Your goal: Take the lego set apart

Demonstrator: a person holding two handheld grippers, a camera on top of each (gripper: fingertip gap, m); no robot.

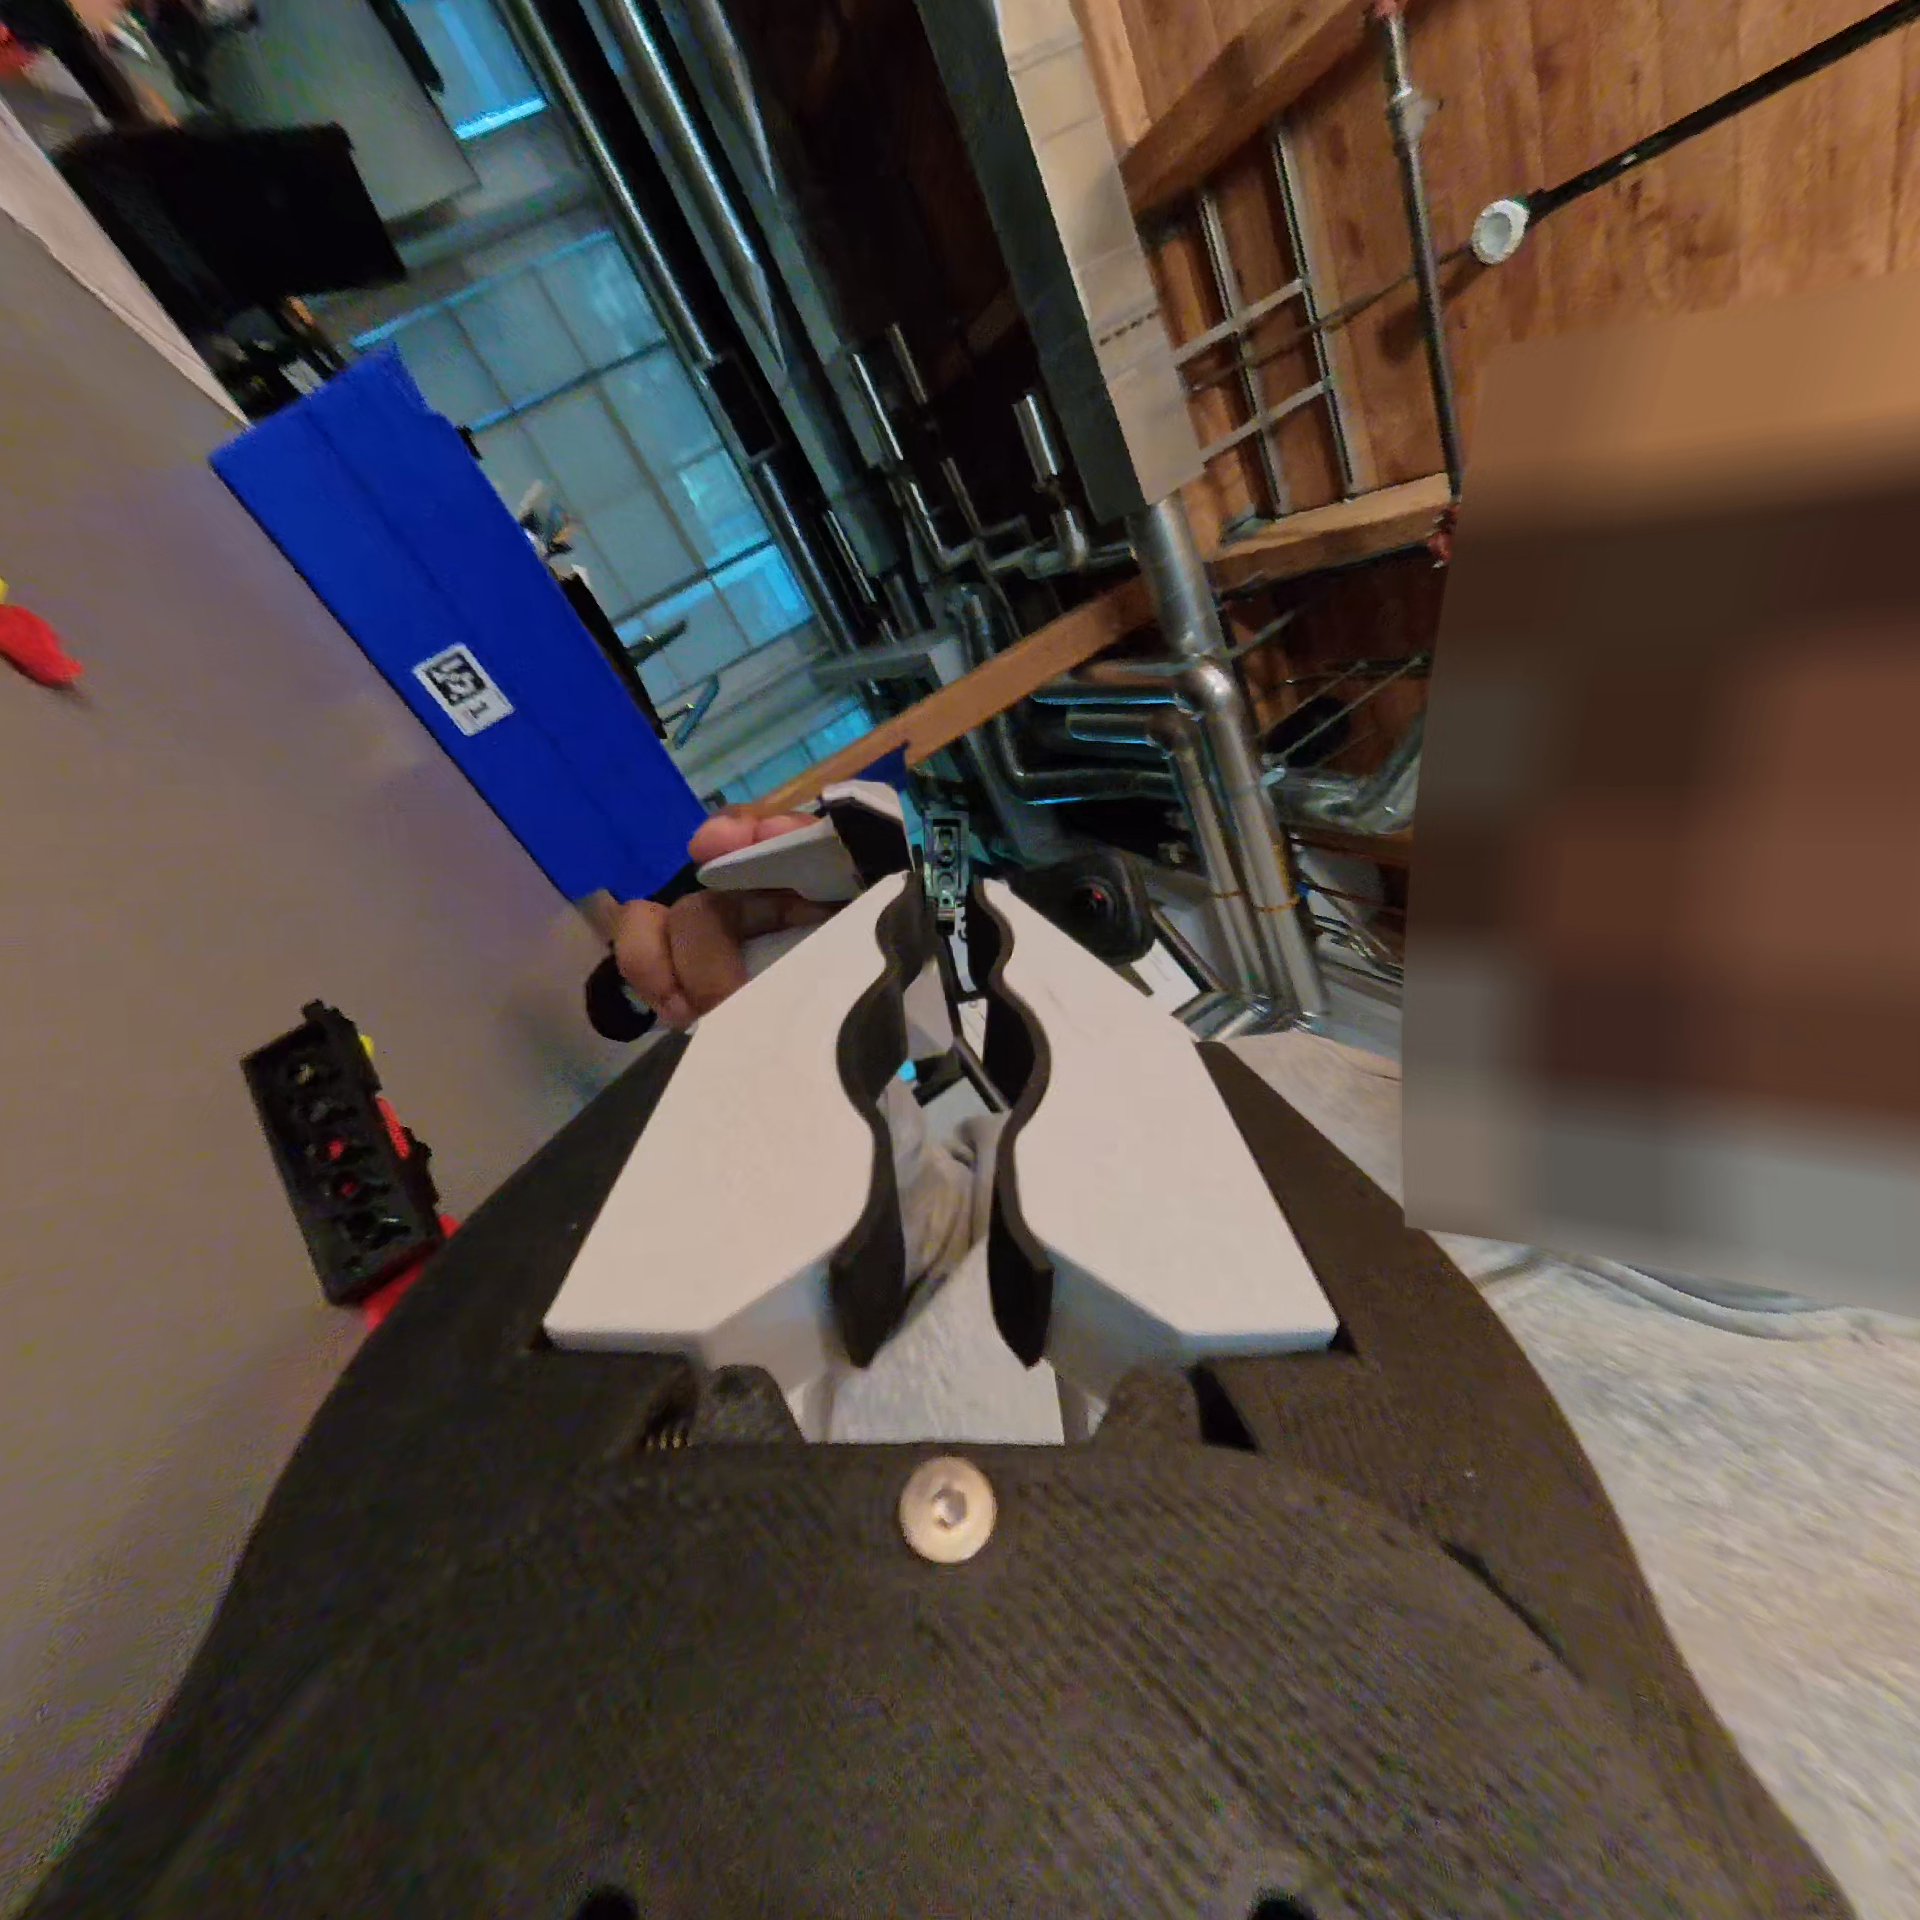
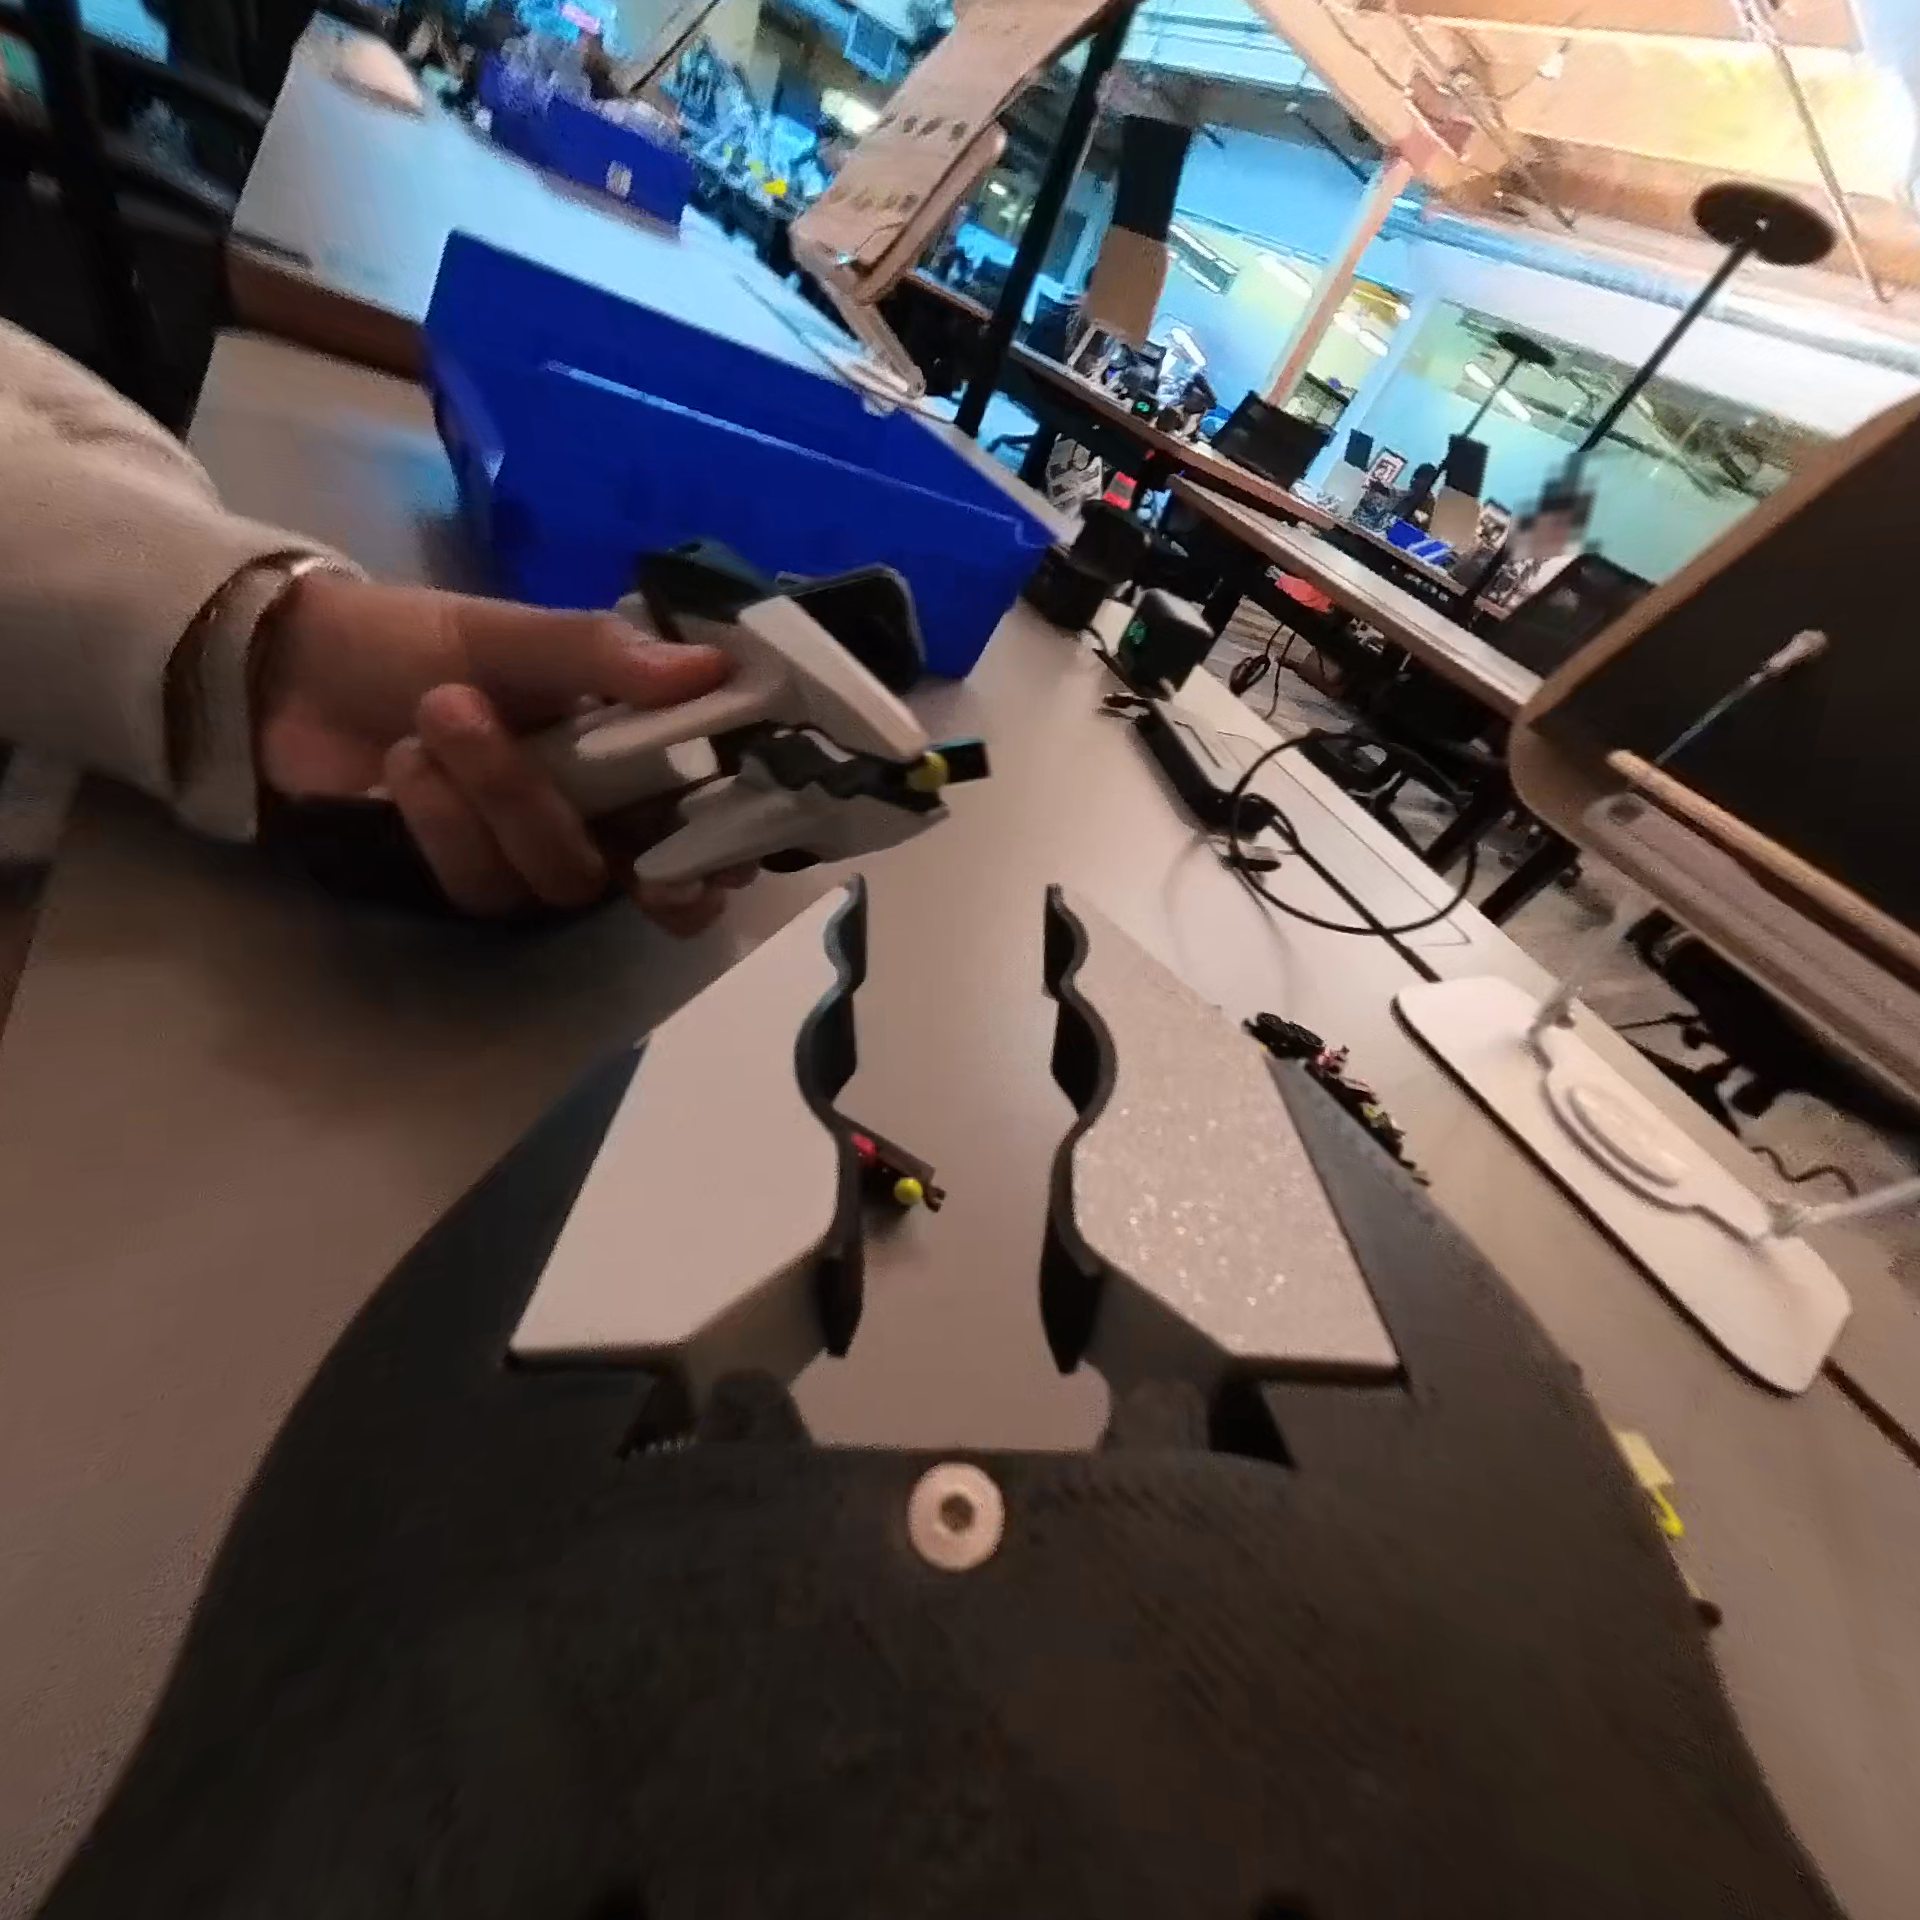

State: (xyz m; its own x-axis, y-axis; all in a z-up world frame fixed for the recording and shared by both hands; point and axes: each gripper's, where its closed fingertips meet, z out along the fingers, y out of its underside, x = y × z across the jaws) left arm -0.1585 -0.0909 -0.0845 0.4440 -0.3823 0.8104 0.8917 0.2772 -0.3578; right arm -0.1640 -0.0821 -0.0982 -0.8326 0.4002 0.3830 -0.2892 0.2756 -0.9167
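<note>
The left gripper (image 2: pixel 914 784) is clamped on a small black lego piece (image 2: pixel 951 761), lifted clear for separation. The right gripper (image 2: pixel 951 914) is held with jaws apart, ready; loose lego bits (image 2: pixel 902 1179) lie between them.

The place is a large open-plan workspace, part office and part lab or workshop. In the right wrist view, long desks (image 2: pixel 1351 582) run far to the right, crowded with monitors, chairs and small equipment, and a person sits there at a distance. Glass partitions (image 2: pixel 1558 343) close off the far side. Nearer lie a grey worktable (image 2: pixel 260 1091), a blue plastic bin (image 2: pixel 727 468), cables (image 2: pixel 1278 831) and a monitor stand base (image 2: pixel 1621 1174). The left wrist view shows exposed metal pipes (image 1: pixel 1216 727), bare plywood panelling (image 1: pixel 1662 156) and a glazed wall (image 1: pixel 582 343), an unfinished, industrial interior.
</note>
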